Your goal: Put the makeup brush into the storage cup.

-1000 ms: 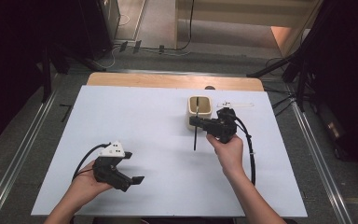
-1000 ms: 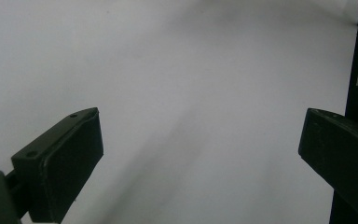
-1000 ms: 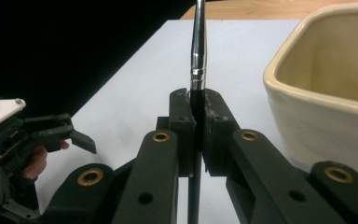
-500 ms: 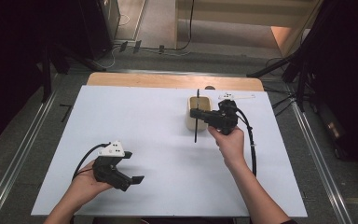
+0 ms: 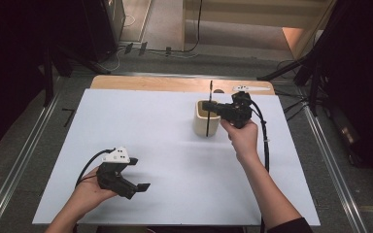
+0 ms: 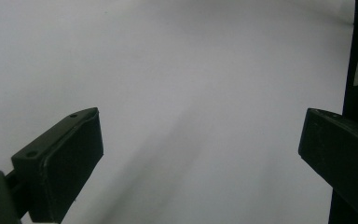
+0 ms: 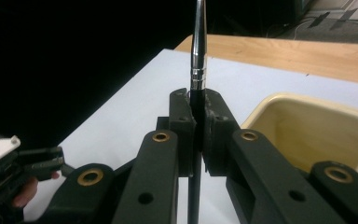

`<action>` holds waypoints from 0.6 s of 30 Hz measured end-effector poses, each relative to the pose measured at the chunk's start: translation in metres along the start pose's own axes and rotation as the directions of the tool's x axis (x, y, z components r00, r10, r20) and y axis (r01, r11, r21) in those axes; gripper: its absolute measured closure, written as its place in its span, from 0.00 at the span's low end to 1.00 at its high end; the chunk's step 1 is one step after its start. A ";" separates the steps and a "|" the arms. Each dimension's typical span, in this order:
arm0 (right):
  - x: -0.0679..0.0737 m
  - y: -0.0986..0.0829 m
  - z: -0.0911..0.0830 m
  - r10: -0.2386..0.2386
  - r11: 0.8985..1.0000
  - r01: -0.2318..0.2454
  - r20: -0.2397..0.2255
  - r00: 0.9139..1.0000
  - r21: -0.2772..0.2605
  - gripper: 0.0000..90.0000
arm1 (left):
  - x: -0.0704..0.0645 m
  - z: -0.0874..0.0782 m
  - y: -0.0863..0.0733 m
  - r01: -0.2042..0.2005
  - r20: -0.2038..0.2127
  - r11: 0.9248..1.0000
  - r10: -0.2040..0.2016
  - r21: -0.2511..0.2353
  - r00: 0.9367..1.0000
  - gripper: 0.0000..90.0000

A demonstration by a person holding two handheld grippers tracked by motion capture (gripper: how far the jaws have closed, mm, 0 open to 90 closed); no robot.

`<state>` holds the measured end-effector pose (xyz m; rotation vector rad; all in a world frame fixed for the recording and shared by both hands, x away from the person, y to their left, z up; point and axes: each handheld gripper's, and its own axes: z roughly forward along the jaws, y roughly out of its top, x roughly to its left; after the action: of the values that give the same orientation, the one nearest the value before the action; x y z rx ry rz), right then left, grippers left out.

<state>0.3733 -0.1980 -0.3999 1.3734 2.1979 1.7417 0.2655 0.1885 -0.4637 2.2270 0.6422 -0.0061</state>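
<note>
High view | right gripper [image 5: 212, 108] clamped on upright black pen [image 5: 210, 109], just in front of cream cup [image 5: 205, 119] near tabletop's far edge | left gripper [image 5: 138, 174] apart, idle near front-left corner | advice: lift tip above rim, centre over opening, lower straight, release late.

both grippers are black — the left gripper [image 5: 137, 186] carries a grey three-cornered plate with small dark screw holes, and a black cable trails from each. the right gripper [image 7: 199, 121] has brass-ringed pivots on its linkage arms. a dark sleeve cuff shows on the right arm.
</note>
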 end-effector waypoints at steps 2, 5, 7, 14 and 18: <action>-0.002 0.005 -0.001 0.005 1.000 -0.005 0.000 1.000 -0.002 0.95 | 0.000 0.000 0.000 -0.002 0.002 1.000 0.002 -0.001 1.000 0.00; -0.002 0.012 -0.004 -0.002 1.000 0.002 0.006 1.000 -0.010 0.95 | -0.001 0.000 0.001 -0.010 0.003 1.000 0.010 0.002 1.000 0.00; -0.001 0.017 -0.006 -0.005 1.000 0.006 0.012 1.000 -0.016 0.95 | -0.001 0.000 0.001 -0.011 0.003 1.000 0.011 0.001 1.000 0.00; 0.000 0.029 -0.008 -0.020 0.999 0.022 0.040 0.999 -0.043 0.95 | -0.001 0.000 0.000 -0.008 0.006 1.000 0.008 -0.004 1.000 0.00; 0.001 0.033 -0.008 -0.040 0.996 0.045 0.067 0.997 -0.077 0.95 | -0.001 -0.001 0.000 -0.009 0.003 1.000 0.009 0.003 1.000 0.00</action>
<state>0.3889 -0.2034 -0.3702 1.3372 2.0855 1.7235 0.2644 0.1882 -0.4628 2.2318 0.6311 -0.0061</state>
